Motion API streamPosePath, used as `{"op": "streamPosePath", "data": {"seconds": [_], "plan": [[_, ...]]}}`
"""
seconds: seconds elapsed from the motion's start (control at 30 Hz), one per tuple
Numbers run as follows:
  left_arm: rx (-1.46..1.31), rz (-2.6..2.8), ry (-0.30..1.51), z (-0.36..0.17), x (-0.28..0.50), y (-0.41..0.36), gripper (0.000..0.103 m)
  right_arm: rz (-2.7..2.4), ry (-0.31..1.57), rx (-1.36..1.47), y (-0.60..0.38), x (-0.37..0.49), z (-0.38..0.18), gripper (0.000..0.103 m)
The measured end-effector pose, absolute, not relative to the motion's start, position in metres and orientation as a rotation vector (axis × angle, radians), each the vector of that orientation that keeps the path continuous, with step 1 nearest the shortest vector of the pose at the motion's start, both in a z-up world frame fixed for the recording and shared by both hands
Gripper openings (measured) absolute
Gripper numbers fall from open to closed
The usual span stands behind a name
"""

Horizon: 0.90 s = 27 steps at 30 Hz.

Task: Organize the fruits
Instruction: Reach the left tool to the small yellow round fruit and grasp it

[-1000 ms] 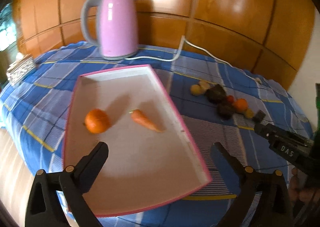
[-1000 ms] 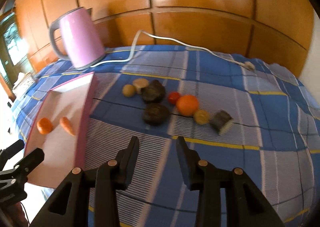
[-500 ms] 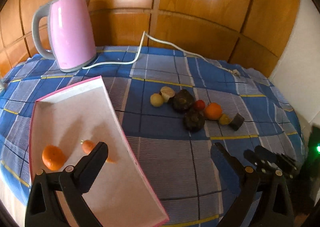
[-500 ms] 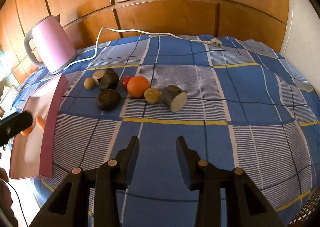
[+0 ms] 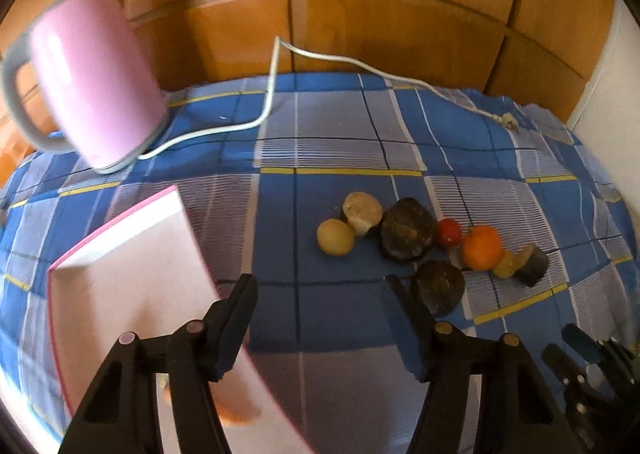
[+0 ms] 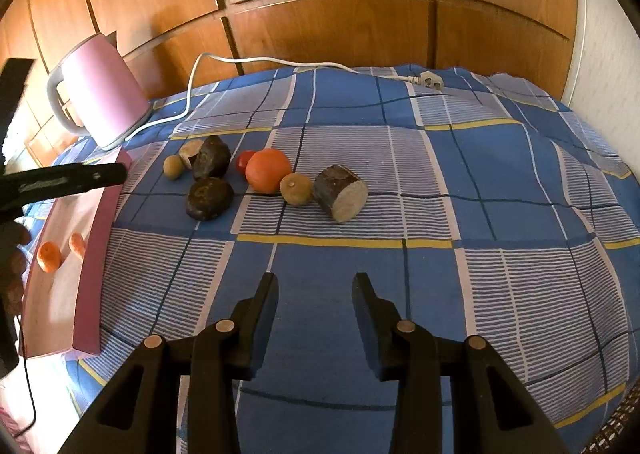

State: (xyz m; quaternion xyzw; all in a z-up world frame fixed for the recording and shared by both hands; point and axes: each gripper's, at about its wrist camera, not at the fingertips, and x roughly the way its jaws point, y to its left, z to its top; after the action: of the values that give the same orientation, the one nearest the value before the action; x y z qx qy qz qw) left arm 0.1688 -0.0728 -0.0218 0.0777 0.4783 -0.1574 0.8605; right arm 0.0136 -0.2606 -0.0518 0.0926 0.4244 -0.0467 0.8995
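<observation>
Your bench point(image 6: 460, 294), under its blue checked cloth, carries everything. The pink tray point(image 6: 90, 274) lies along its left side as the collecting spot, which is why an orange fruit point(image 6: 49, 256) and a carrot point(image 6: 77, 245) already lie in it. The kettle point(image 5: 92, 94) stands at the back by the wall, its cord point(image 5: 272, 94) trailing clear of the work.

The unsorted pile sits mid-bench, well apart from the tray: two dark lumps point(image 6: 210, 198), an orange point(image 6: 268, 170), a cut log-like piece point(image 6: 340, 192), a small red fruit point(image 6: 243, 161), and a few small tan fruits point(image 6: 296, 188). They lie bunched, several touching, so you will likely have to pick from the edge of the cluster.

Your left gripper point(image 5: 320, 290) points down at the cloth just short of the pile, its jaws closing with nothing between them. Your right gripper point(image 6: 315, 286) hangs over bare cloth near the front, jaws a modest gap apart, holding nothing.
</observation>
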Motion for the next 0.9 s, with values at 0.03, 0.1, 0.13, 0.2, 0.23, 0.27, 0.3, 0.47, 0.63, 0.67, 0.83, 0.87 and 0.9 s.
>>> {"op": "streamPosePath", "data": {"seconds": [0.03,0.1,0.13,0.2,0.23,0.27,0.3,0.47,0.63,0.67,0.83,0.87,0.9], "plan": [[0.173,-0.326,1.007,-0.025,0.174,-0.075,0.064,-0.097,0.88,0.193,-0.261,0.014,-0.052,0.039],[0.186,-0.34,1.024,-0.032,0.184,-0.081,0.061,-0.095,0.883,0.195,-0.262,0.015,-0.054,0.039],[0.19,-0.346,1.032,-0.036,0.189,-0.084,0.061,-0.094,0.887,0.195,-0.263,0.015,-0.055,0.039],[0.201,-0.351,1.047,-0.042,0.196,-0.089,0.059,-0.09,0.895,0.191,-0.262,0.016,-0.057,0.039],[0.205,-0.35,1.054,-0.044,0.2,-0.091,0.057,-0.091,0.898,0.189,-0.262,0.017,-0.058,0.039],[0.205,-0.354,1.063,-0.046,0.203,-0.092,0.054,-0.091,0.902,0.19,-0.263,0.017,-0.059,0.039],[0.203,-0.365,1.072,-0.049,0.206,-0.095,0.052,-0.091,0.906,0.194,-0.263,0.018,-0.06,0.039],[0.222,-0.382,1.098,-0.06,0.216,-0.103,0.028,-0.095,0.915,0.201,-0.265,0.02,-0.063,0.039],[0.157,-0.416,1.063,-0.051,0.201,-0.096,0.027,-0.088,0.918,0.194,-0.263,0.02,-0.064,0.039],[0.151,-0.428,1.042,-0.045,0.191,-0.094,0.027,-0.089,0.916,0.194,-0.263,0.019,-0.063,0.039],[0.087,-0.477,0.996,-0.025,0.151,-0.082,0.028,-0.092,0.915,0.229,-0.269,0.02,-0.062,0.039],[0.074,-0.483,0.989,-0.022,0.143,-0.08,0.028,-0.091,0.919,0.238,-0.27,0.021,-0.063,0.039],[0.058,-0.489,0.982,-0.019,0.132,-0.077,0.028,-0.089,0.928,0.259,-0.271,0.02,-0.065,0.039]]}}
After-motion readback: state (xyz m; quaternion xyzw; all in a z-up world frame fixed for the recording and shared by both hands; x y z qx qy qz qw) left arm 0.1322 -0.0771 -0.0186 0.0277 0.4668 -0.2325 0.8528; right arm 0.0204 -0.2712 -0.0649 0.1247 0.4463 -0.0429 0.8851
